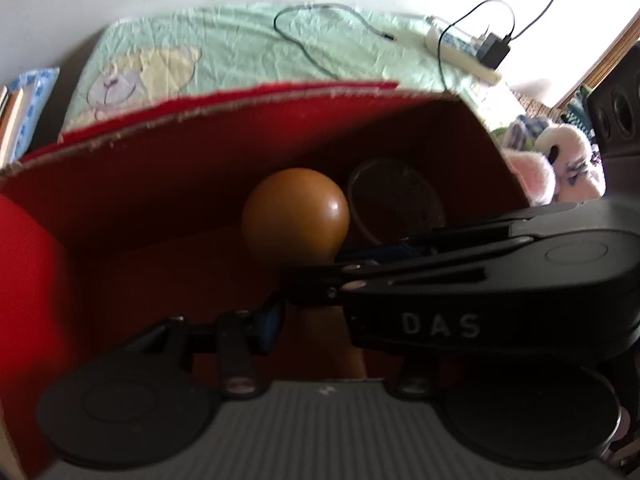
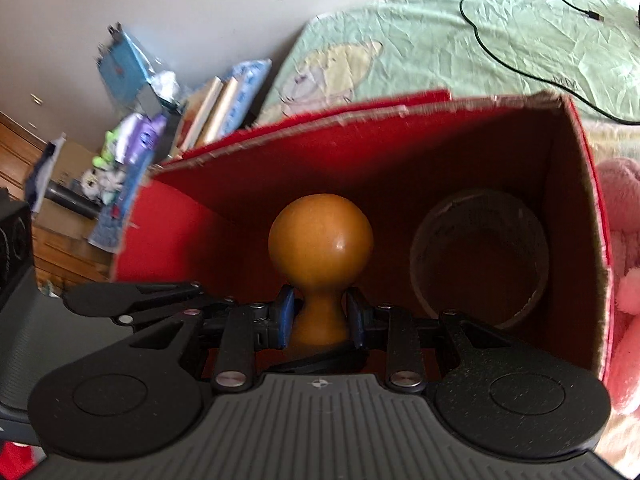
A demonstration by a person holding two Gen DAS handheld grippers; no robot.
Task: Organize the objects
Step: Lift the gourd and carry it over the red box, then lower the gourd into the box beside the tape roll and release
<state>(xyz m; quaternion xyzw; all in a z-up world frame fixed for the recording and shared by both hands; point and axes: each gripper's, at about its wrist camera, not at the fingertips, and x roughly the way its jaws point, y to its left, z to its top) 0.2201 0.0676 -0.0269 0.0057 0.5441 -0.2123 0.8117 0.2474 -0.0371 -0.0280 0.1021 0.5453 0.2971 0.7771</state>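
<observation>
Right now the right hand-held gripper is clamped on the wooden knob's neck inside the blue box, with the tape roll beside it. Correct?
Not quite: the box is red, not blue, as the right wrist view shows. The rest stands: the right hand-held gripper is clamped on the wooden knob at its neck, with the tape roll beside it.

A pale green quilt (image 1: pixel 248 48) with a bear print spreads ahead of the hand-held gripper, a black cable (image 1: pixel 320 28) looped across it. Far right lie a white power strip (image 1: pixel 460 54) and plugged-in black adapter (image 1: pixel 496 50). Pink plush toys (image 2: pixel 622 280) sit right; stacked books (image 2: pixel 212 116) left.
</observation>
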